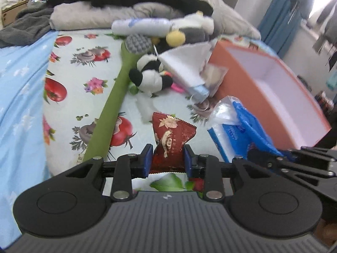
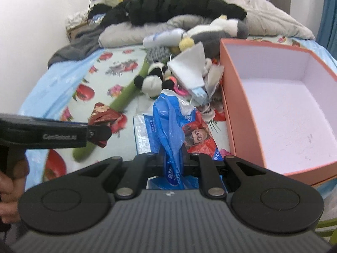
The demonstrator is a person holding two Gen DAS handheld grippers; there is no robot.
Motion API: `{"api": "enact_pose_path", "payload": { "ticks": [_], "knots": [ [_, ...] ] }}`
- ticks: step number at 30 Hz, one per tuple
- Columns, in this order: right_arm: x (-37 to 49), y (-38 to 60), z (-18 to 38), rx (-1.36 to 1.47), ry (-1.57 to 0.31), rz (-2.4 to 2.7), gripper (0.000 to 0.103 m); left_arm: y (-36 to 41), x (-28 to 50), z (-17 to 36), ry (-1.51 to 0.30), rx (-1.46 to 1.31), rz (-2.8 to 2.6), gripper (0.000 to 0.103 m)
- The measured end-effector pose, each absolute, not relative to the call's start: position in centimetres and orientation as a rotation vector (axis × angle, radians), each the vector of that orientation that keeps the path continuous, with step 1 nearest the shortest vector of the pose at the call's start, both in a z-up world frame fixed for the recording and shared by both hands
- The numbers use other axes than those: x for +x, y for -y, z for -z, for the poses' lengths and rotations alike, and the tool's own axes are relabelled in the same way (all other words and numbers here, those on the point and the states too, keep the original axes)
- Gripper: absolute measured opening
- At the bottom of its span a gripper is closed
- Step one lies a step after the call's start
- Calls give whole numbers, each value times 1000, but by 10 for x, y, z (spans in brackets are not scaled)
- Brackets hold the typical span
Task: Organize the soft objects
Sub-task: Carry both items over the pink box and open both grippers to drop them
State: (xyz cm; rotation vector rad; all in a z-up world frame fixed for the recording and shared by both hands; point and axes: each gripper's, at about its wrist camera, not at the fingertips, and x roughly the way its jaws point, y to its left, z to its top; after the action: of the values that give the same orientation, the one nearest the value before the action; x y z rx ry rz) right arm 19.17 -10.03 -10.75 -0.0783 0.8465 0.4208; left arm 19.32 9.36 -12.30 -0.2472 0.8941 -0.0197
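We had the left gripper (image 1: 167,160) clamped on a red snack packet (image 1: 171,142) and the right gripper (image 2: 173,160) pinching a blue plastic bag (image 2: 170,122). Beyond and right of both stood the empty orange box (image 2: 238,113); carrying them there seemed next.

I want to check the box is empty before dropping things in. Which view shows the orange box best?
The right wrist view: the orange box shows nearly whole, its pale inside bare. The left wrist view shows the box blurred, its near corner hidden behind the blue tissue pack.
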Motion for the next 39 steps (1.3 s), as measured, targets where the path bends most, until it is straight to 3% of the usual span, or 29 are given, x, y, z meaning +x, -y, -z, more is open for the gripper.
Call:
{"api": "enact_pose_path", "payload": {
  "ticks": [17,26,39],
  "knots": [
    [166,141,22,-20,-684,-384,15,-41,164,19,-735,-317,66,36],
    [227,182,21,39,-689,-224,15,-2,256,33,-811,-307,216,36],
    [323,238,51,67,-908,-10,15,70,399,49,-993,-240,354,36]
  ]
}}
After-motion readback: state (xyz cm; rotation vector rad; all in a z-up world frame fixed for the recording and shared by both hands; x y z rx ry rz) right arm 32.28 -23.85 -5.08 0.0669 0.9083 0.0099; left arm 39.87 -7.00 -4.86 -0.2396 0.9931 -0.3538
